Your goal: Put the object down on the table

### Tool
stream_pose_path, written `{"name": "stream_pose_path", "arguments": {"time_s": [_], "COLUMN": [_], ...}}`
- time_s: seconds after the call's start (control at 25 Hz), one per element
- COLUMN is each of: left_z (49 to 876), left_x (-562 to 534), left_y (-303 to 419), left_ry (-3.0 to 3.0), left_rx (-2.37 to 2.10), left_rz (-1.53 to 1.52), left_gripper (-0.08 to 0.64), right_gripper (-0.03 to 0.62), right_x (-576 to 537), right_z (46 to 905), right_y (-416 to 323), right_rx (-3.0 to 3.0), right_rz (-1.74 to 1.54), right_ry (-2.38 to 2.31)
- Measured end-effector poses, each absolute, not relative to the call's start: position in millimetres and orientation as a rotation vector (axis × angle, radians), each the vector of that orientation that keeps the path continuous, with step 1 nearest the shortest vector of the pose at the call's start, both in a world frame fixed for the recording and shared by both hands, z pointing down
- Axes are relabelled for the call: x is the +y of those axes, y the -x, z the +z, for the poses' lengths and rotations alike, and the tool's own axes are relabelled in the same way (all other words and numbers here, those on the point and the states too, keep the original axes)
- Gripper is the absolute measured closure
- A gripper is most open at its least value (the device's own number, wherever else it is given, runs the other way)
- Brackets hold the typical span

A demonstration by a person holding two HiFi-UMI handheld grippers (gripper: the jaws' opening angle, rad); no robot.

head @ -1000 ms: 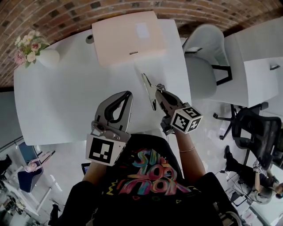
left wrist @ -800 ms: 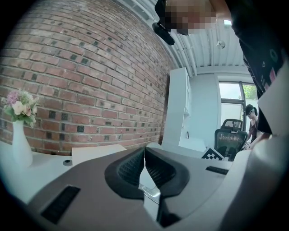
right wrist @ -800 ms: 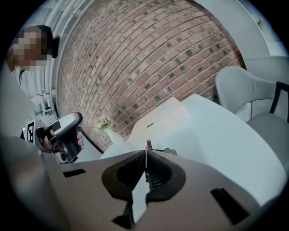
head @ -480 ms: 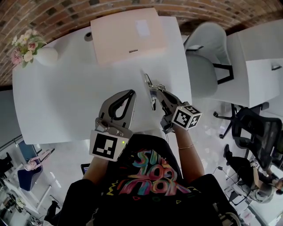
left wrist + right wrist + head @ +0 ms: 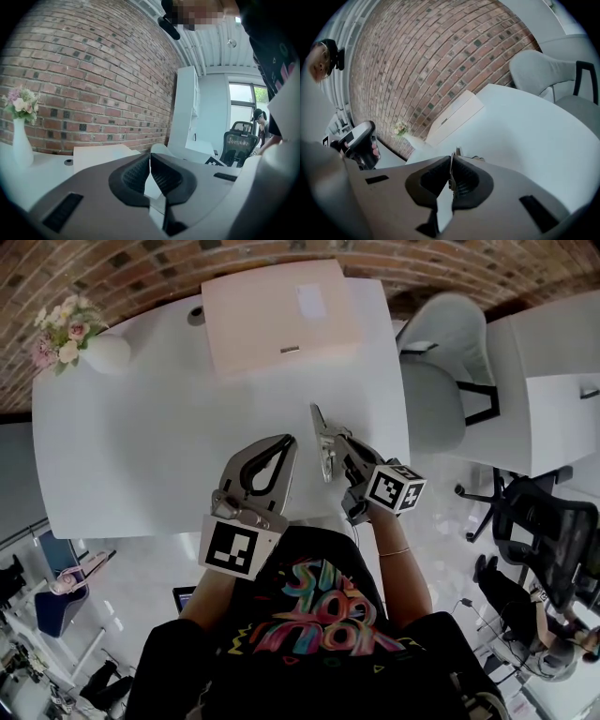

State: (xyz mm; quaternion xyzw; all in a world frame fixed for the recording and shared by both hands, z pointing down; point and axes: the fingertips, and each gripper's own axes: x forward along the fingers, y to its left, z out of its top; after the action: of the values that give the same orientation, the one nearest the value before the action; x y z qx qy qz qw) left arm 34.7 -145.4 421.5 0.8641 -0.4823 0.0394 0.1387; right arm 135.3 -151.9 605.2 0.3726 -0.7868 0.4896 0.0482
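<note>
Metal tool [image 5: 319, 425] (perhaps tongs) sits between the right gripper's [image 5: 339, 440] opening fingers, over the surface [image 5: 141, 446] near the pink box [image 5: 279, 313]; the left gripper's [image 5: 285, 440] fingers meet, empty.

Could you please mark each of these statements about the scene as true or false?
1. A vase of flowers stands near the table's far left corner. True: the vase is on the white table.
2. The left gripper holds a thin metal object. False: the left gripper has its jaws together with nothing between them.
3. A pink box lies at the table's far edge. True: the pink box lies there.
4. The right gripper is empty. False: the thin metal object stands between the jaws of the right gripper, which are opening.
5. The white chair stands left of the table. False: the white chair is at its right.
</note>
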Motion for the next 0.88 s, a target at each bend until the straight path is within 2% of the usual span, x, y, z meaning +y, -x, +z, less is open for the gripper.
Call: {"name": "stream_pose_path", "arguments": {"time_s": [0.64, 0.88], "left_z": [423, 415], "left_x": [-132, -127], "left_y": [-25, -29], "left_ry": [-2.480, -2.502], "left_rx": [-1.419, -1.411], "left_rz": [0.127, 0.128], "left_gripper": [0.534, 0.534], "right_gripper": [0.534, 0.488], "right_x": [-150, -148], "right_z": [618, 613], "right_y": [-138, -150], "right_rx": [-2.365, -2.386], "right_rz": [1.621, 1.623], "right_ry": [-1.198, -1.291]}}
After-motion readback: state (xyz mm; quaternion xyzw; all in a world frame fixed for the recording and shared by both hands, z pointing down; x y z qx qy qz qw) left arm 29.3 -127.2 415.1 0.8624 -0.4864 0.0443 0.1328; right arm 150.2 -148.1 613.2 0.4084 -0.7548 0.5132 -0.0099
